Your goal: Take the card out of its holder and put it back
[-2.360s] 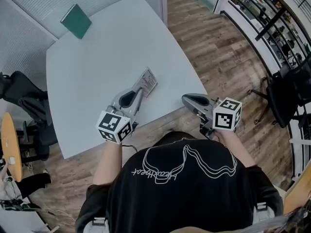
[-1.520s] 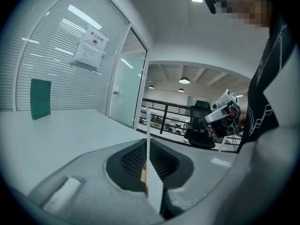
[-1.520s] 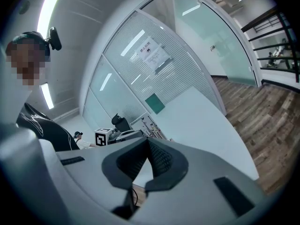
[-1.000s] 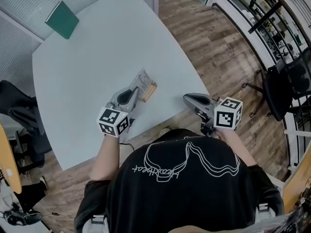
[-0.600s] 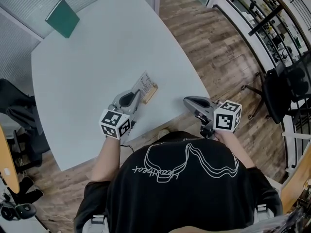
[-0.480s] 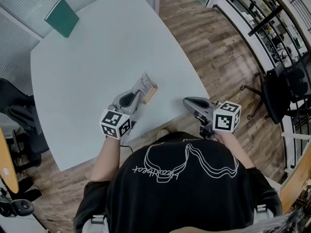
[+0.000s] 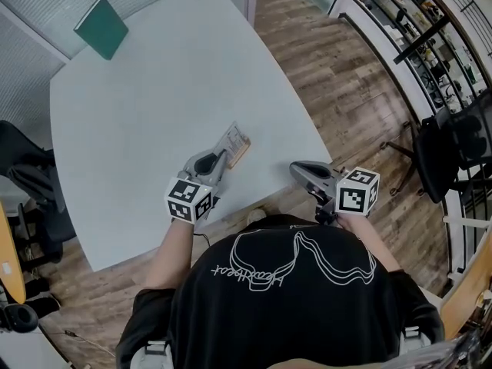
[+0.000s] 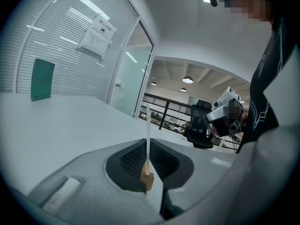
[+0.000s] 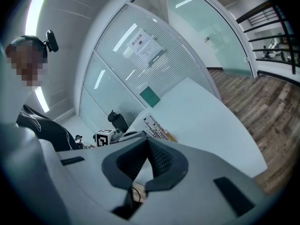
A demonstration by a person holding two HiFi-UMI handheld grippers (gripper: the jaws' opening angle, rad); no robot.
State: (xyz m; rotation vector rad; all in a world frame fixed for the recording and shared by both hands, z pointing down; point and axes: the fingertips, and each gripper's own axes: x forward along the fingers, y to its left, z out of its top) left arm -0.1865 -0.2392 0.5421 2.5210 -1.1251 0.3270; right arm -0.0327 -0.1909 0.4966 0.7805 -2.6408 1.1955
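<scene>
White table (image 7: pixel 131 91), left tool (image 7: pixel 222 154) pinching card (image 7: pixel 232 138) in wooden holder (image 7: pixel 244 146), right tool (image 7: pixel 294 167) pressed together, print illegible

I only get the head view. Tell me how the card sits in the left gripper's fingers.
Observer: In the left gripper view the card stands edge-on, pinched between the fingers of the left gripper.
Operator: Report its lower end.
Observer: It meets the wooden holder; whether it is fully seated I cannot tell.
Operator: Now give me the right gripper's fingers.
Observer: In the right gripper view the right gripper is shut, with nothing between its fingers.
</scene>
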